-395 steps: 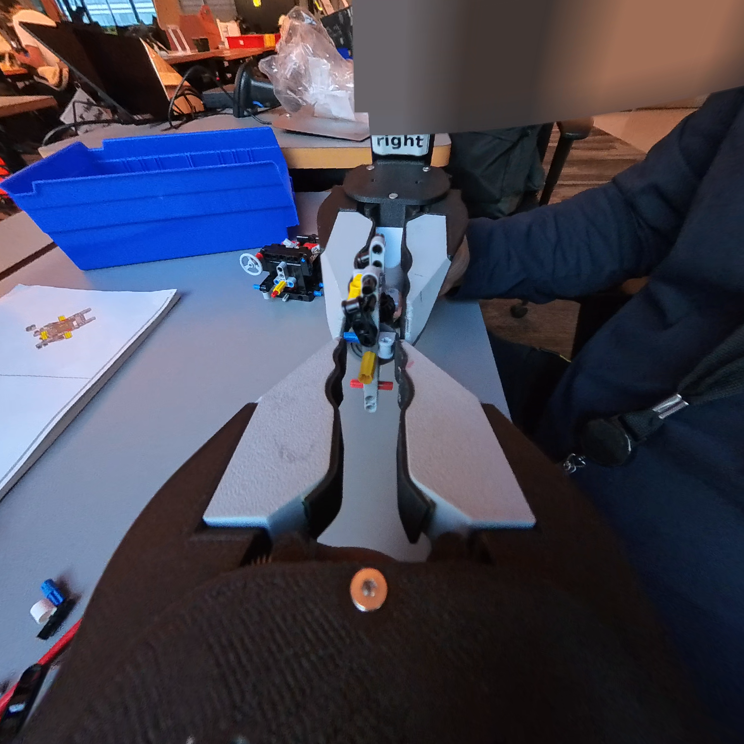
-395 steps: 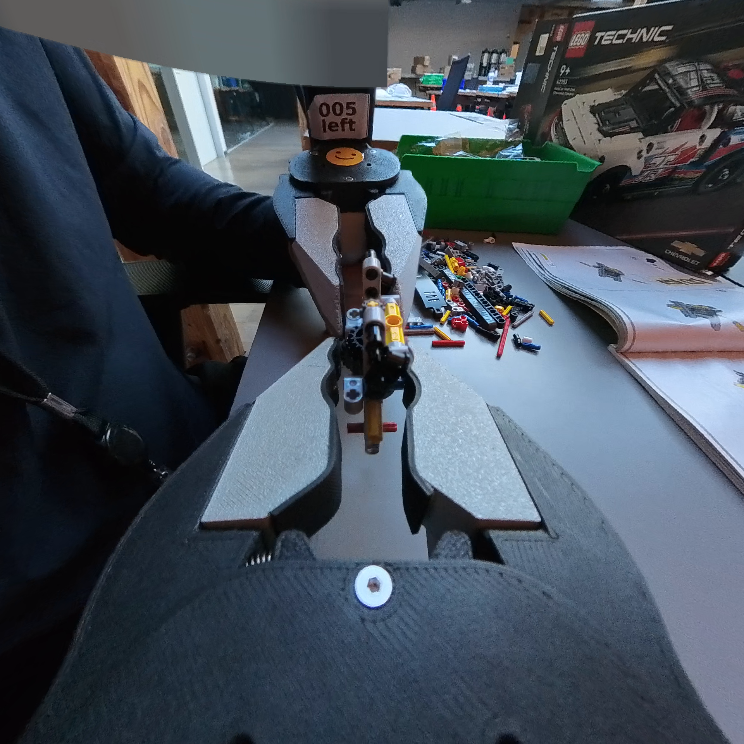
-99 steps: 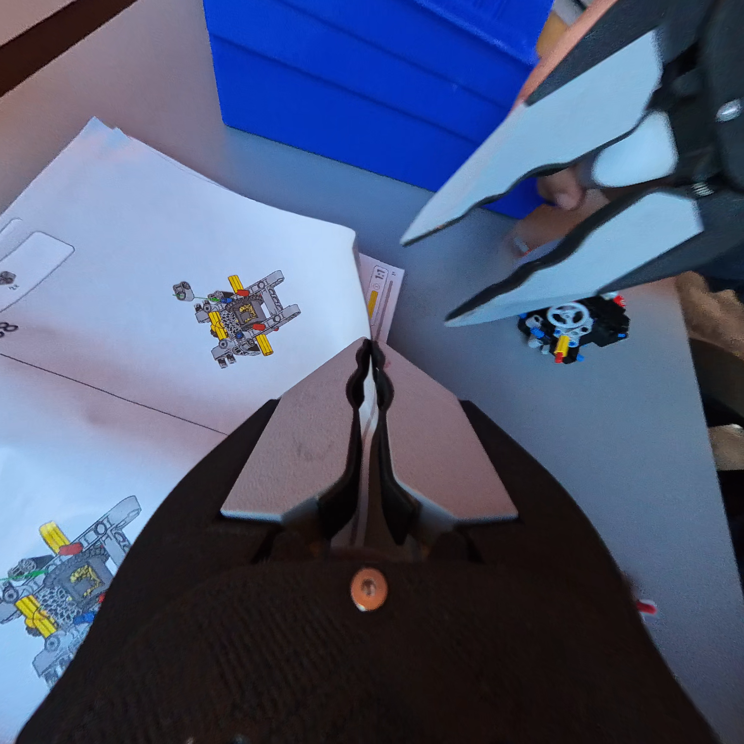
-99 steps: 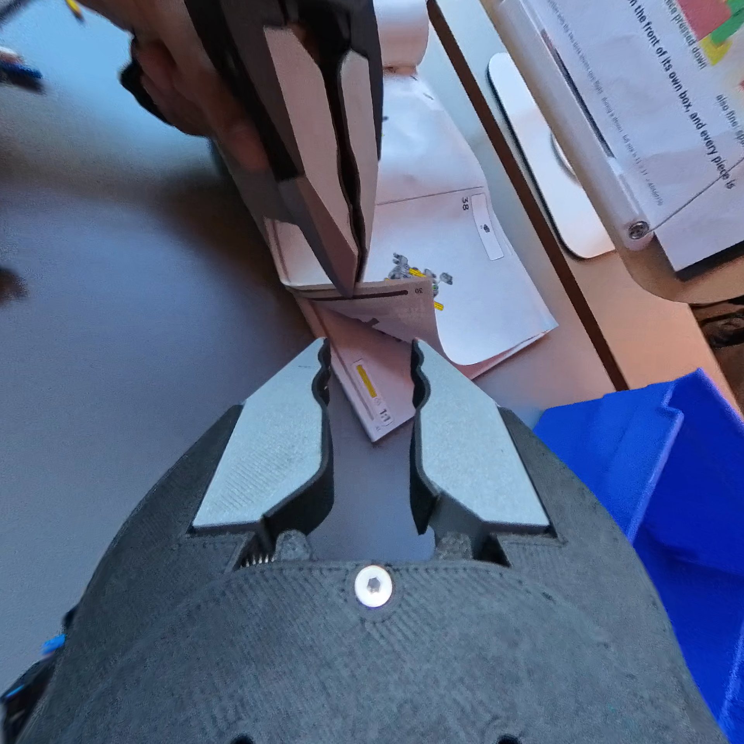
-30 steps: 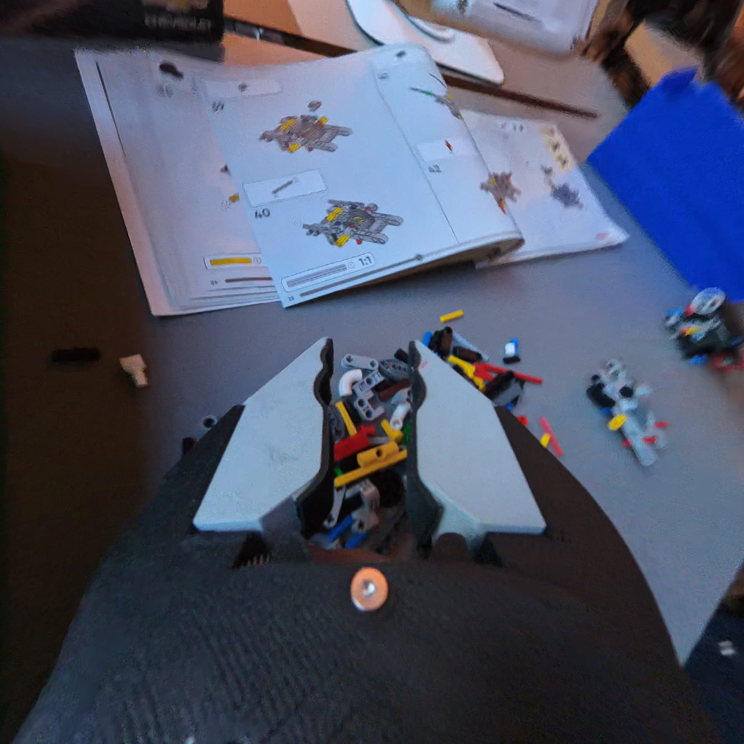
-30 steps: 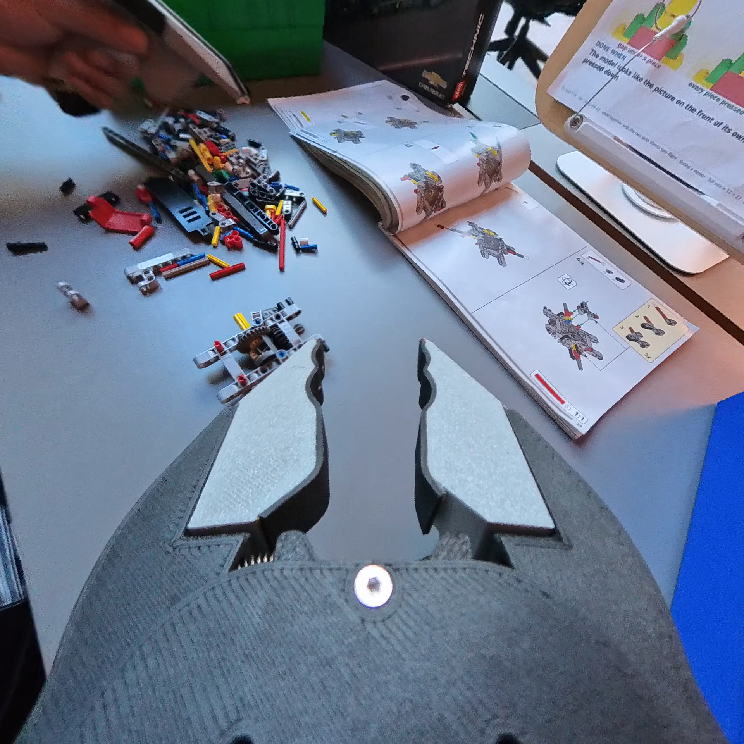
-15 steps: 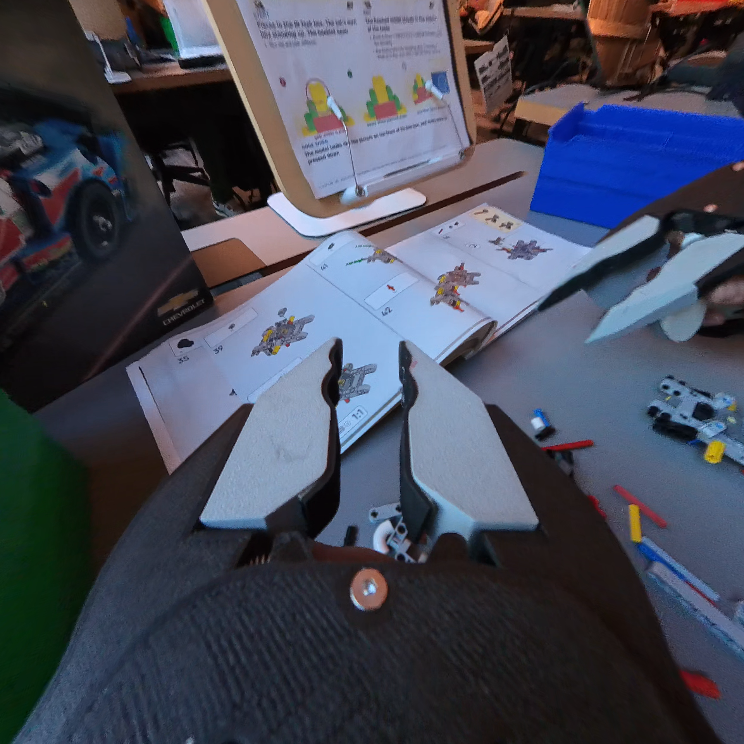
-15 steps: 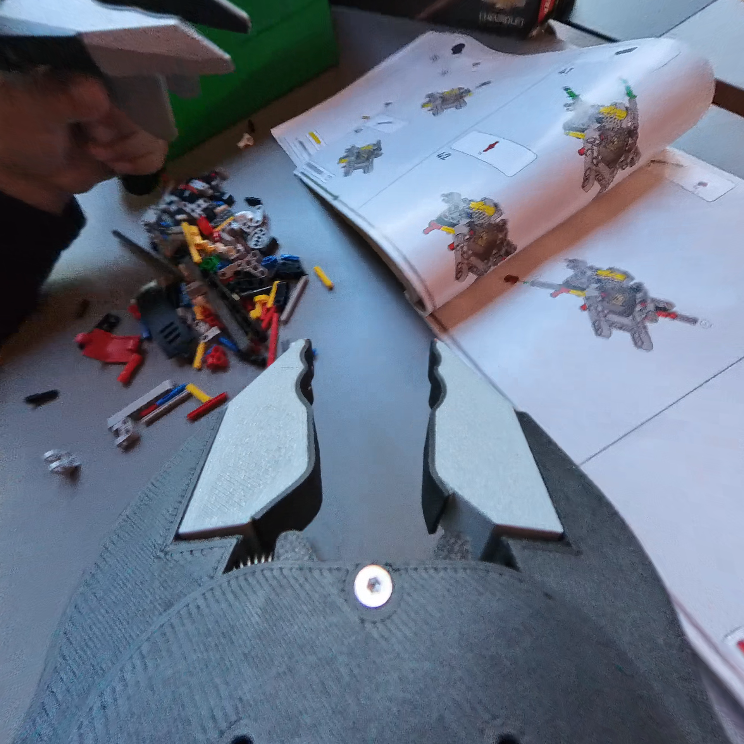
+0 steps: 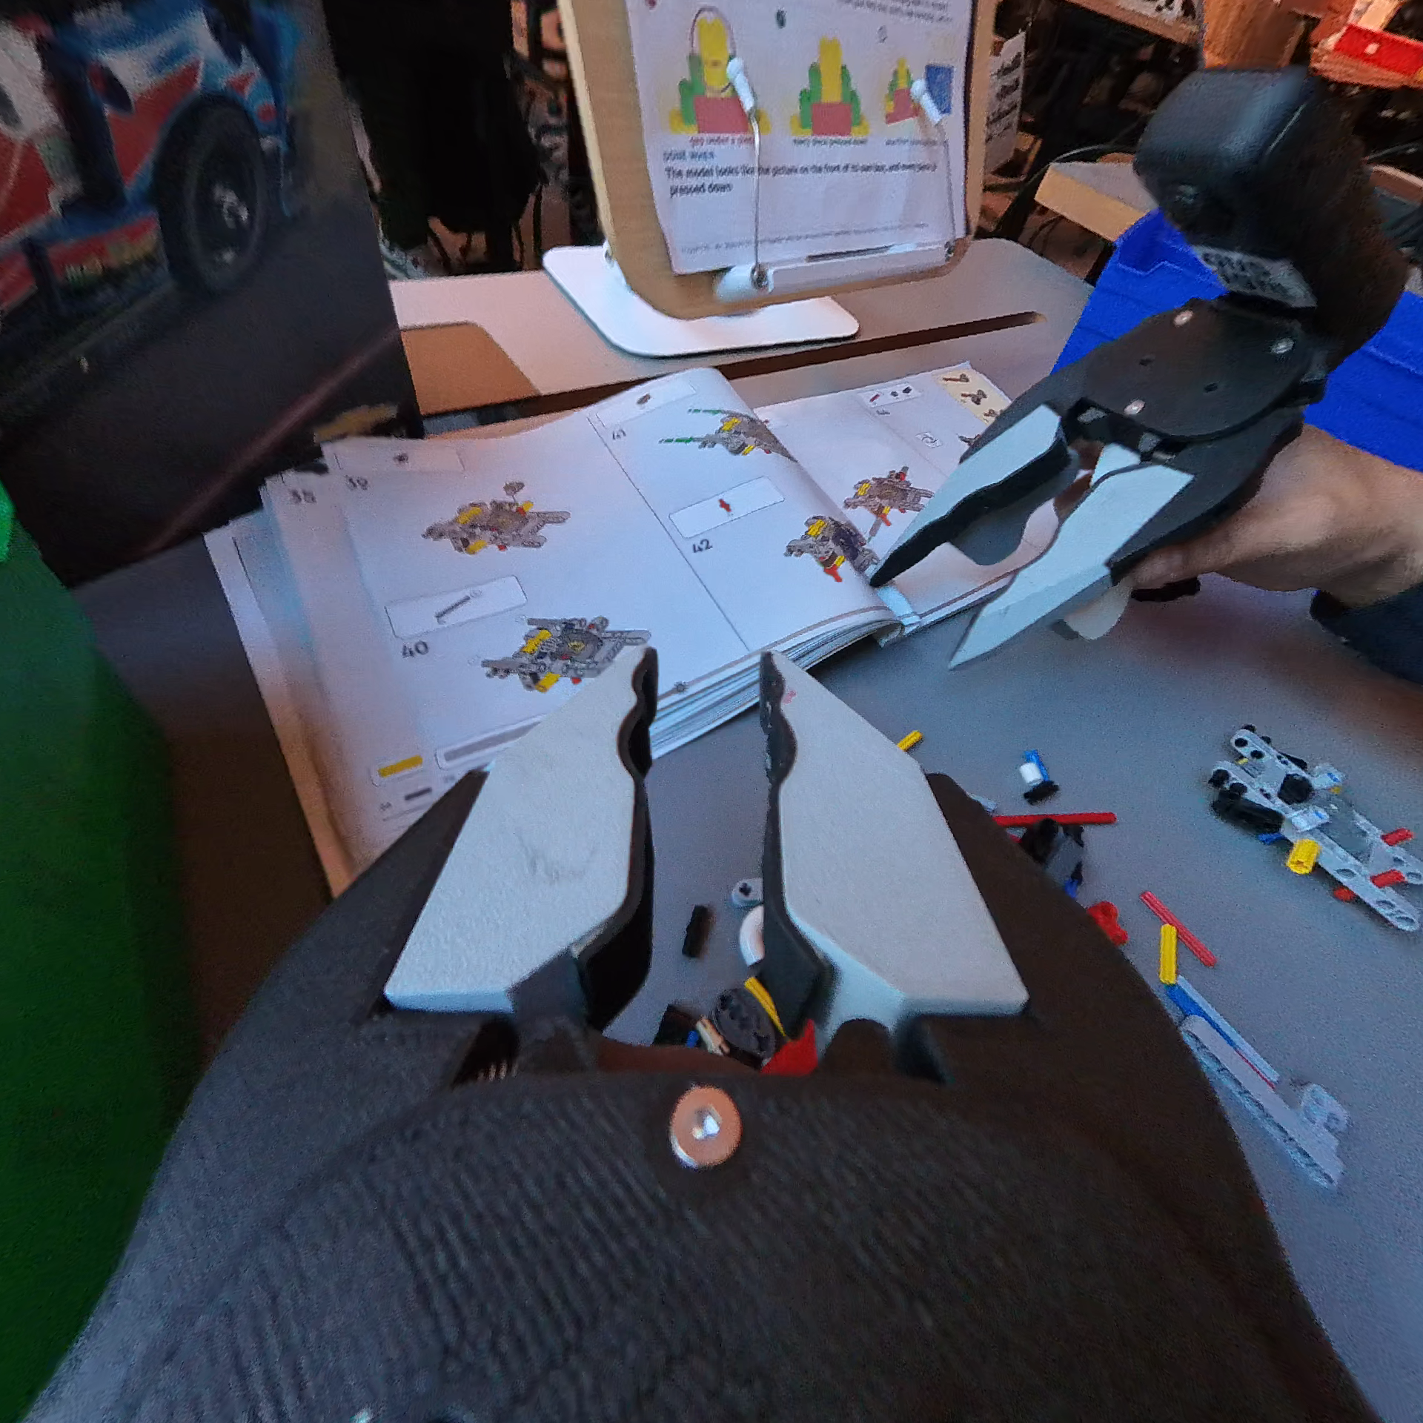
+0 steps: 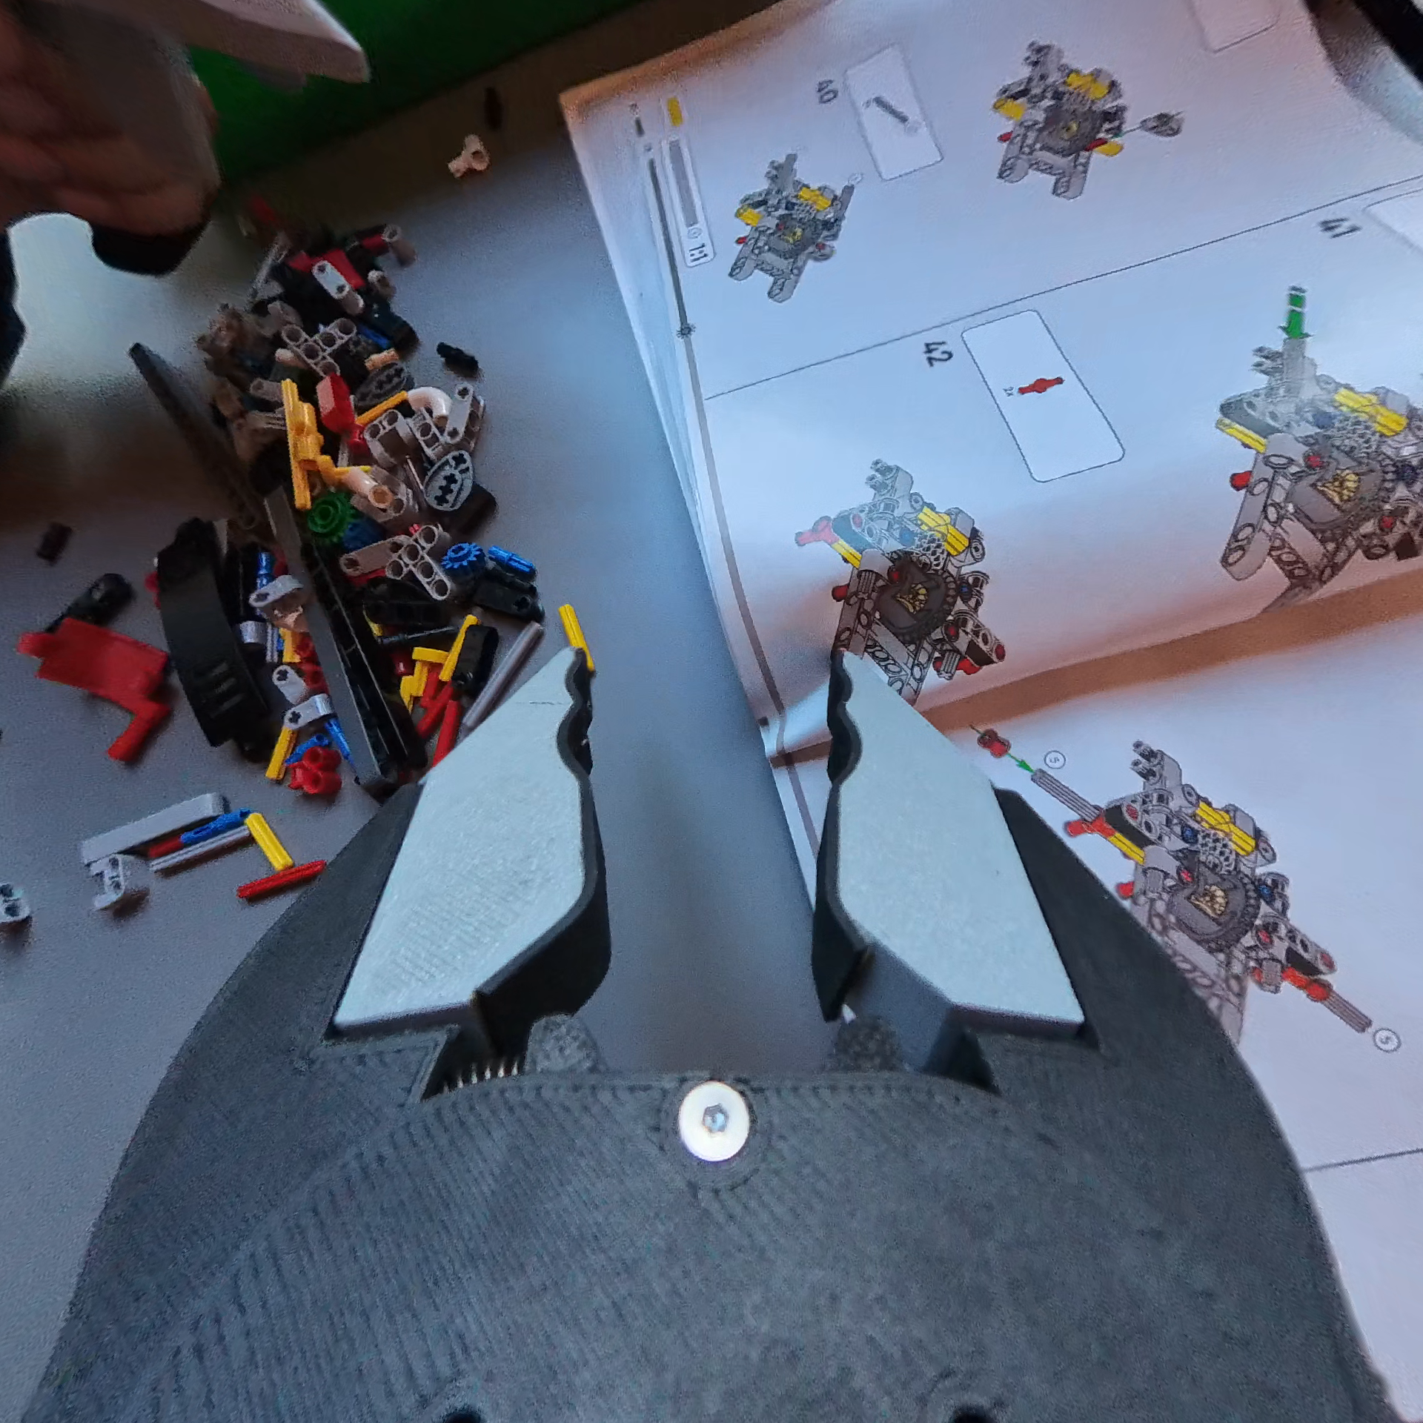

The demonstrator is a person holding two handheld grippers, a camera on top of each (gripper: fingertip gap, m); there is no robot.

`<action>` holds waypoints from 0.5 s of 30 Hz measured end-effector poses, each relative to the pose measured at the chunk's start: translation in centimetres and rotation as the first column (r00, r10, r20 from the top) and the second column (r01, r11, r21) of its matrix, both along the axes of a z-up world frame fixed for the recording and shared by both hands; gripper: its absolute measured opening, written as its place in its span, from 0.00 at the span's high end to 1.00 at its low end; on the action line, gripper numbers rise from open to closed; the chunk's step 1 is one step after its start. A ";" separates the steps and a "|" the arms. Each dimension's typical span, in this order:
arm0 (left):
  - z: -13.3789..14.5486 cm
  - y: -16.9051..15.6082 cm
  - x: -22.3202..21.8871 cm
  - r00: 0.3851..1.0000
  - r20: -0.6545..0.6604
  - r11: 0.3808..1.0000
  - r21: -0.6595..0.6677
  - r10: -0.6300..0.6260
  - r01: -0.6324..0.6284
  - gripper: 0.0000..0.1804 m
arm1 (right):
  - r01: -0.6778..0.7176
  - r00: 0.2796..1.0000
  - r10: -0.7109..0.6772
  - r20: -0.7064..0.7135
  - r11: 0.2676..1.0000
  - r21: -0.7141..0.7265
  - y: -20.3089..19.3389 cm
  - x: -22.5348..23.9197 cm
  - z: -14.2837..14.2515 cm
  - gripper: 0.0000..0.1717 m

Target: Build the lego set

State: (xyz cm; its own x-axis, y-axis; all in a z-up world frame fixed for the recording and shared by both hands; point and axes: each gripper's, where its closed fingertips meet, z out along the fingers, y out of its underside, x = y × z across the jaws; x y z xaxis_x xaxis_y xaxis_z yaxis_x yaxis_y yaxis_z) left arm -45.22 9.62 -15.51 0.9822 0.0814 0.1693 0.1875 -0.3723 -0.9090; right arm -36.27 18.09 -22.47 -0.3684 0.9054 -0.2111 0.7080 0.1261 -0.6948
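Over the open booklet [image 10: 1078,477] the right gripper's [image 10: 708,678] jaws gape wider than before, the left's [image 9: 708,678] narrow, both bare

Grey table [image 10: 678,539]: open instruction booklet [image 10: 1078,323] lying flat; heap of loose building-toy parts [image 10: 346,523] beside its edge; scattered pins and axles [image 9: 1170,935]; part-built grey assembly [image 9: 1317,832]; green bin [image 10: 431,46]; blue bin [image 9: 1371,369]; printed toy box [image 9: 154,231] standing upright.
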 end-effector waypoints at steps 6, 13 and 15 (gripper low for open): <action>-2.8 0.1 -0.2 1.000 -0.028 0.992 -0.123 0.007 -0.010 0.86 | -0.029 0.999 0.028 0.015 0.996 0.088 1.9 1.2 1.2 0.69; -2.8 0.6 0.4 1.000 -0.022 0.994 -0.112 0.000 -0.003 0.86 | 0.114 0.992 -0.108 -0.057 0.987 0.112 3.6 0.0 1.7 0.43; -2.8 0.5 0.2 1.000 -0.028 0.994 -0.111 0.007 -0.010 0.86 | 0.172 0.984 -0.150 -0.092 0.931 0.321 4.2 -0.7 0.6 0.46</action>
